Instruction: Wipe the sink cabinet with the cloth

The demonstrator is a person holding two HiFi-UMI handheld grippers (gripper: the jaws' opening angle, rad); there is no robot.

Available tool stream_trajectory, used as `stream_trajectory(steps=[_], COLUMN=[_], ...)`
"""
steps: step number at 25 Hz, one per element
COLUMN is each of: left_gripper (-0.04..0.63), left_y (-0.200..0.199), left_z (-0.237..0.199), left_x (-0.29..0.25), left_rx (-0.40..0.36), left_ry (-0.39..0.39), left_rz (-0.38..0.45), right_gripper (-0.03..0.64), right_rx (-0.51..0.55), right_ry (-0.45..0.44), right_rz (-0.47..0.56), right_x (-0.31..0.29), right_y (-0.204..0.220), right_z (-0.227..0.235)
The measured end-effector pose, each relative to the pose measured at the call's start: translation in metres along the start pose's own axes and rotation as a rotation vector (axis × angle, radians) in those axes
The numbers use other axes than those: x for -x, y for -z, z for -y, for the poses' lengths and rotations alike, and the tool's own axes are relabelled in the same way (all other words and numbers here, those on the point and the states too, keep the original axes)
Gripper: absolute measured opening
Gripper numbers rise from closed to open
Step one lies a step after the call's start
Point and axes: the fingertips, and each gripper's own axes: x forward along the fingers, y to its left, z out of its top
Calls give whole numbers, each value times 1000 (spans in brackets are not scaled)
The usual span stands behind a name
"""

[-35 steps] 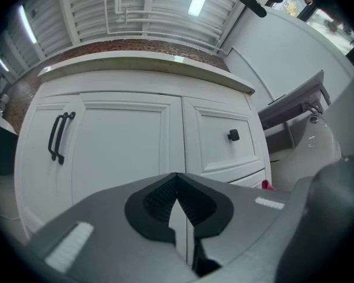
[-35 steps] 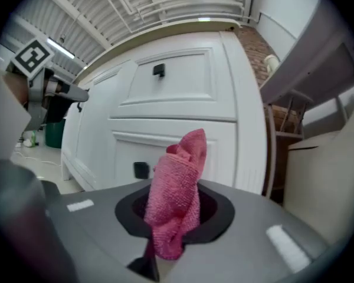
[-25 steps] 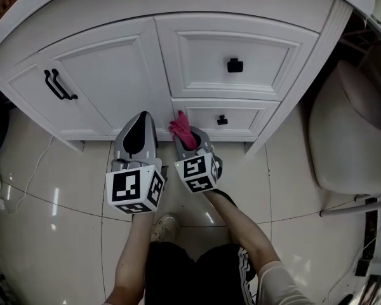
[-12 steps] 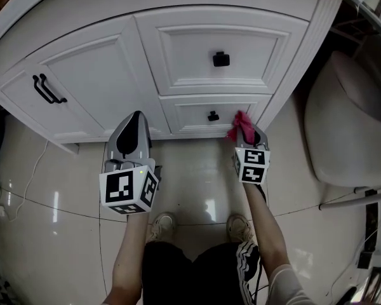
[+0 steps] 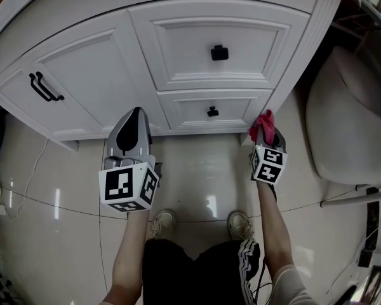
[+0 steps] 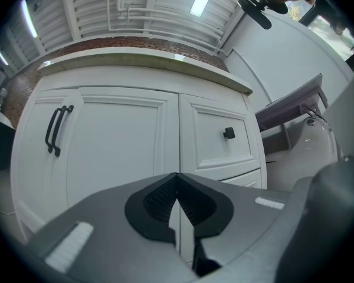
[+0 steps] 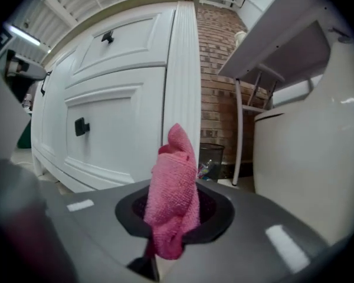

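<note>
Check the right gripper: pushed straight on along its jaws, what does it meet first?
Probably the sink cabinet's right corner post, met first by the pink cloth clamped in the right gripper. Depth is unclear: aimed slightly further right, it would pass toward the brick wall.

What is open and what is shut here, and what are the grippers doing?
Door: shut.
Top drawer: shut.
Bottom drawer: shut.
Cloth: bunched up, sticking out of the right gripper, by the cabinet's right corner.
Left gripper: shut, nothing in it.
Right gripper: shut on the cloth.
</note>
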Motion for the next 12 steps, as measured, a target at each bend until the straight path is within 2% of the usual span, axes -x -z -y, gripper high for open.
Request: stream_trajectory(steps=[3, 6, 10, 12], left_gripper=[14, 14, 14, 14], left_y=[-2, -3, -1, -3], left_z=[1, 1, -3, -4], left_x=[-2, -1, 4, 5], left_rx=[0, 2, 20, 26], left_ry=[3, 2, -7, -9], left_rz=[9, 15, 9, 14], right_gripper=[63, 63, 63, 64], right_rx=[44, 127, 345, 458], right_ry=[-130, -350, -630, -696], right_rz=[38, 62, 58, 53], right_x=[13, 24, 29, 24], right_y=[-10, -15, -1, 7], right_z=[-52, -154, -288, -325])
